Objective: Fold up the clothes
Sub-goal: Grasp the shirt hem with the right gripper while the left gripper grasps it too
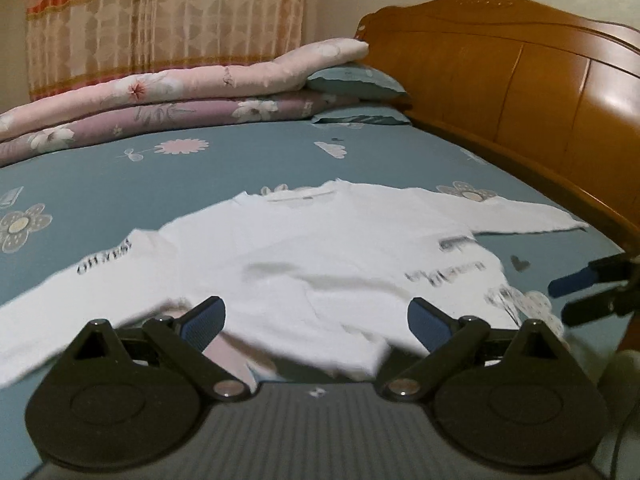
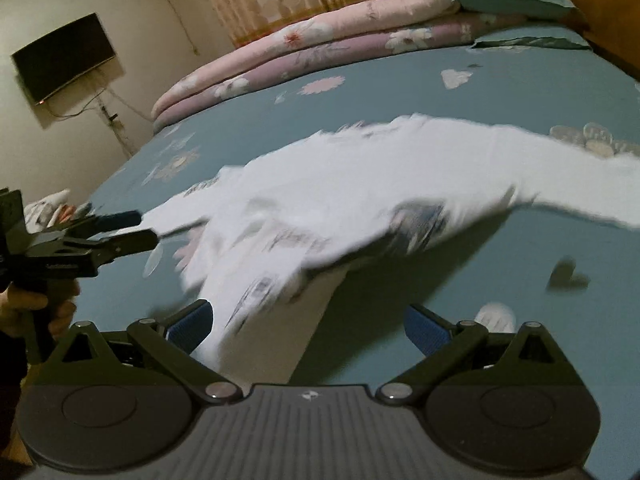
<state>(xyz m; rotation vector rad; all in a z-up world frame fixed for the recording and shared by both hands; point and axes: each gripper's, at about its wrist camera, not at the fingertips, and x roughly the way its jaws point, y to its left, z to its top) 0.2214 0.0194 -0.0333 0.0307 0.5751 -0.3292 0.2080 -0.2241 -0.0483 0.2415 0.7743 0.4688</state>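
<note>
A white long-sleeved shirt (image 1: 320,248) with dark lettering lies spread on the blue flowered bedsheet (image 1: 240,164), both sleeves stretched out to the sides. My left gripper (image 1: 316,324) is open, its blue pads wide apart over the shirt's near hem, gripping nothing. In the right wrist view the shirt (image 2: 360,184) is motion-blurred, and its near edge hangs beside the left pad of my right gripper (image 2: 308,328), which is also open. The right gripper (image 1: 568,300) shows at the right edge of the left wrist view. A hand holds the left gripper (image 2: 146,227) at the shirt's left side.
Folded pink floral quilts (image 1: 168,96) and teal pillows (image 1: 356,82) are stacked along the far side of the bed. A wooden headboard (image 1: 520,80) rises on the right. A wall-mounted television (image 2: 64,58) and patterned curtains (image 1: 160,12) are beyond the bed.
</note>
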